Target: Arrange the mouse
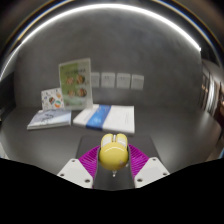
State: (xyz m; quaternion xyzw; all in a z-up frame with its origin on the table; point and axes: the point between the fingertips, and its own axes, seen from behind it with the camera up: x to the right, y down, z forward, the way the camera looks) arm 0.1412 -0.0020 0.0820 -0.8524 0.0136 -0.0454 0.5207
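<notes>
A small yellow mouse (pixel 112 151) sits between my two fingers, its sides against the magenta pads (pixel 90 158). My gripper (pixel 112 160) is shut on the mouse and holds it above the dark table (pixel 40 145). A thin cord hangs from the near end of the mouse. A blue mouse mat (pixel 120 120) with a white sheet on it lies just beyond the fingers.
A flat book (pixel 50 119) lies on the table to the left of the mat. Two upright printed cards (pixel 74 83) stand behind it against the grey wall. Several wall sockets (pixel 115 79) sit on the wall behind.
</notes>
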